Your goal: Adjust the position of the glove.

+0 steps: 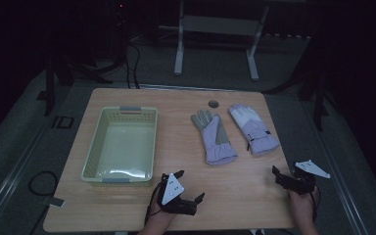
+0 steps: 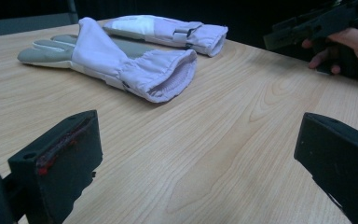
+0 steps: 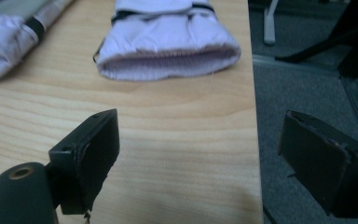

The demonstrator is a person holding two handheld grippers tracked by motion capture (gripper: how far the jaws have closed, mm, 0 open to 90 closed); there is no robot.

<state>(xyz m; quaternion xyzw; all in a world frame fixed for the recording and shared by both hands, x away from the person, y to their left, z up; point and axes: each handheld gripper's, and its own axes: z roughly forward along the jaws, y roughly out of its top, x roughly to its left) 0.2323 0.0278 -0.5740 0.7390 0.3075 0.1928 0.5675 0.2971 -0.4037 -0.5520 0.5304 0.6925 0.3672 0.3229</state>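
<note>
High view, gloves (image 1: 214, 137) mid-table, basket (image 1: 94, 147) apart

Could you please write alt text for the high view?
Two lilac padded gloves lie side by side on a wooden table, right of a pale green plastic basket. Near the front edge, two hand-held black grippers rest open.
</note>
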